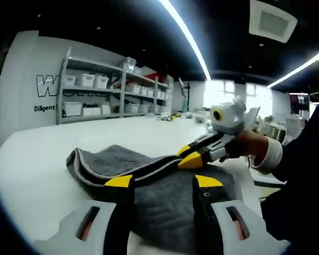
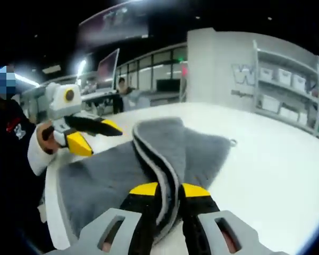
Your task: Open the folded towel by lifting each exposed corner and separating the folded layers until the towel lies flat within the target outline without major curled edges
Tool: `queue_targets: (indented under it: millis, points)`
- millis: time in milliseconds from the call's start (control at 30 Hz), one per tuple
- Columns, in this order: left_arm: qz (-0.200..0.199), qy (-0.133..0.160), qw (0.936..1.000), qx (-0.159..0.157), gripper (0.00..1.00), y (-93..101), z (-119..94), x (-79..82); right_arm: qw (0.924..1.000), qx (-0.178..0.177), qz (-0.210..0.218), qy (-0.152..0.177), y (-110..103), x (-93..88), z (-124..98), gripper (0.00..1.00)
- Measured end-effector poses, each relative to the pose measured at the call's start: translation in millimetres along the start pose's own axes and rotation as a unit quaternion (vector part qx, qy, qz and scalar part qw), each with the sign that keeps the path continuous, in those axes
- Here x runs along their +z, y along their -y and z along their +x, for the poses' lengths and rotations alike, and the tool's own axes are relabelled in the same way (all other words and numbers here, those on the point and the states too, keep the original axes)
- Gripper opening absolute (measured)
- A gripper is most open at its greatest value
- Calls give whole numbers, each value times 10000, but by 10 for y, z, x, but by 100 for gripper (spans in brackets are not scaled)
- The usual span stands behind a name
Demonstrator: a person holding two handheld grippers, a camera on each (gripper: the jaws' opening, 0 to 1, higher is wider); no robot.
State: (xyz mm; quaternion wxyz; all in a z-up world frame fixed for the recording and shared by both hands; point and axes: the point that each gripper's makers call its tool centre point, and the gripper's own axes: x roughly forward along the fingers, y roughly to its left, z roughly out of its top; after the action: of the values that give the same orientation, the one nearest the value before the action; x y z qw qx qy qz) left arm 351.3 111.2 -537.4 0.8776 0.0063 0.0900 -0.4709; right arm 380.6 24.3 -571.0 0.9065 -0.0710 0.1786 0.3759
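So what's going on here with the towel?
A person with a gripper in each hand is unfolding a grey towel on a white table. The right gripper is shut on a folded edge of the towel and lifts it off the layer below. The left gripper is open, hovering over the towel with nothing between its jaws. The towel is not yet flat: part of it is doubled over.

Left gripper view low and close over the towel [image 1: 149, 180], right gripper view opposite, both sharing it
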Motion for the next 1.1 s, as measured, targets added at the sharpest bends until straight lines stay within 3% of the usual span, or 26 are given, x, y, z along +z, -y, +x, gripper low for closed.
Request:
queue_targets:
  millis: [100, 167, 300, 567, 700, 867, 1100]
  points:
    - [-138, -63, 9998, -98, 43, 39, -5, -30, 10000, 8, 45, 33, -9, 21, -24, 6]
    - [-540, 1, 9984, -184, 41, 71, -8, -15, 9999, 69, 98, 83, -39, 45, -30, 4]
    - [-776, 82, 9965, -315, 35, 35, -29, 22, 9997, 141, 168, 85, -90, 68, -29, 2]
    - [-741, 201, 9970, -46, 33, -163, -88, 93, 9987, 288, 368, 207, -196, 174, -68, 2]
    - [-1193, 275, 9920, -316, 31, -75, -62, 101, 9979, 430, 376, 304, -315, 276, -78, 2]
    - [-1306, 259, 9906, -319, 27, -143, -36, 84, 9982, 416, 240, 346, -408, 330, -109, 2]
    - [-1814, 420, 9813, -483, 27, -155, -59, 163, 9976, 465, 23, 505, -557, 444, -162, 2]
